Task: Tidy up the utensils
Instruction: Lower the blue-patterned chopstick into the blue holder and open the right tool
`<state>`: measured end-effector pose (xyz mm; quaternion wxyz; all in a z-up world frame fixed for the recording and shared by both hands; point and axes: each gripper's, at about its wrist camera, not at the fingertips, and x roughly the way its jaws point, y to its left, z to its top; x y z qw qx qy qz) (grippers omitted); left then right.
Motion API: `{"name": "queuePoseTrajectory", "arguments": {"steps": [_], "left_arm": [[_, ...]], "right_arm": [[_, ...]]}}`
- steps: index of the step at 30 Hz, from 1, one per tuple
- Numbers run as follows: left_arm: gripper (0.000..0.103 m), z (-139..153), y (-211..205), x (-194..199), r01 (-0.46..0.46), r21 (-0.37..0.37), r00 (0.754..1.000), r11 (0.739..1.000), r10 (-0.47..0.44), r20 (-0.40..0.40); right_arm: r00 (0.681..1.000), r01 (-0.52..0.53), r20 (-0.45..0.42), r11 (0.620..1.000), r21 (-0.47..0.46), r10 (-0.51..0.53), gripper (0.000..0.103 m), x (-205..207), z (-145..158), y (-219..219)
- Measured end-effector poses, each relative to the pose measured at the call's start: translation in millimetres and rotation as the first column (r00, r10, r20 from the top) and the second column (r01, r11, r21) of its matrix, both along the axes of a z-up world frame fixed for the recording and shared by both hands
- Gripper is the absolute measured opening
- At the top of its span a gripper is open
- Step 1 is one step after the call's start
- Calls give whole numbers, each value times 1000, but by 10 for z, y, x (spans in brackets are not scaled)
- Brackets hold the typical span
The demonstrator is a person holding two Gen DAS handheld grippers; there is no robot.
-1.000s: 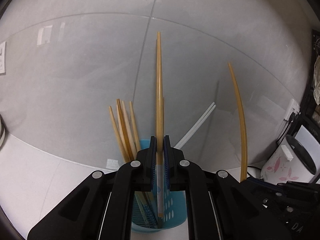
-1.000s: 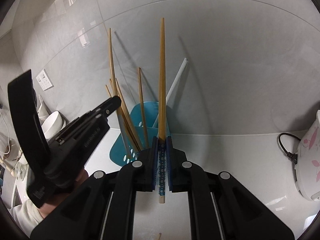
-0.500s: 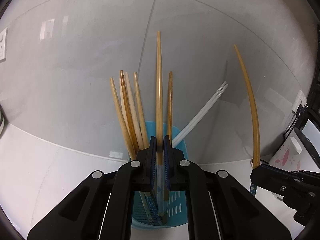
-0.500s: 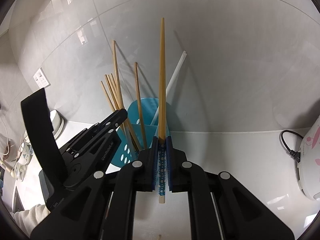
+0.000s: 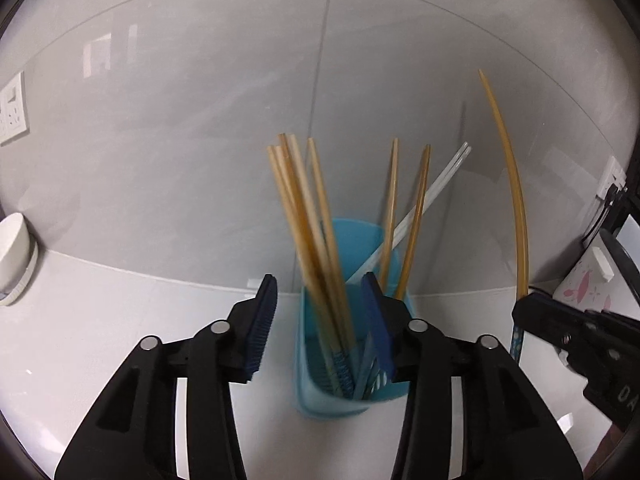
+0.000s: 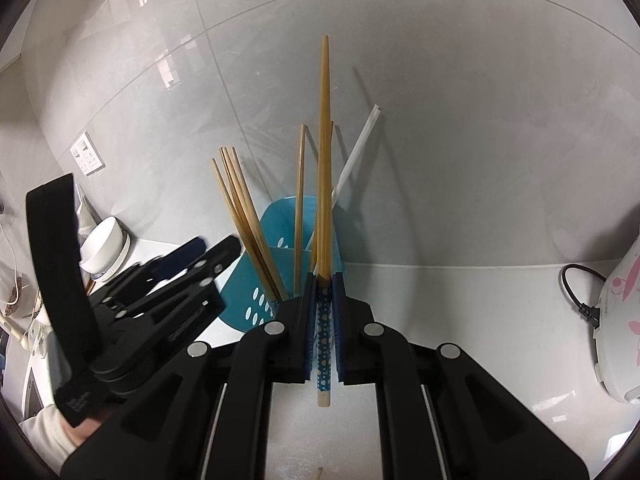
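Note:
A blue perforated holder point(image 5: 320, 400) stands on the white counter by the wall, with several wooden chopsticks point(image 5: 308, 232) and a white pair point(image 5: 432, 192) upright in it. My left gripper point(image 5: 318, 280) hovers just above its rim, jaws opening, pads touching nothing. In the right wrist view the left gripper point(image 6: 216, 248) sits left of the holder point(image 6: 240, 296). My right gripper point(image 6: 324, 280) is shut on the blue dotted end of a wooden chopstick point(image 6: 325, 140), tip pointing up. That held chopstick point(image 5: 516, 200) rises at the right of the left wrist view.
A white bowl point(image 6: 104, 244) stands at the left by the wall. At the right is a white rice cooker point(image 6: 616, 320) with pink flowers and a black power cord point(image 6: 576, 292). A wall socket point(image 5: 12, 108) is at the far left.
The left gripper's jaws have opened and let go of the chopstick, which now stands in the holder with the others. The left view has tipped down a little. The right gripper keeps still.

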<state>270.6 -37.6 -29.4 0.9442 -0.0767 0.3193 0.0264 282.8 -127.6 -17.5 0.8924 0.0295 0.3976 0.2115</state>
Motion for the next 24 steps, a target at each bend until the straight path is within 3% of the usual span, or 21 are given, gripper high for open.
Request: {"name": "queuePoseTrajectory", "arguments": {"steps": [6,10,16,24], "left_arm": [[72,36,72,-120,-6,27,997,1000,8,-75],[88,49,166,-192,-2,3,992,1000,2,-125],[97,87,271,-293,-9,4,989,1000,9,-147],[97,54,382,-355,-38,6,986,999,38,-161]], "right_arm": [[999,-22,25,1000,14,22,7,0,29,83],[998,-44,47,999,24,43,7,19,56,179],[996,-67,68,997,28,65,7,77,80,338],[992,-81,103,996,40,77,7,181,83,497]]}}
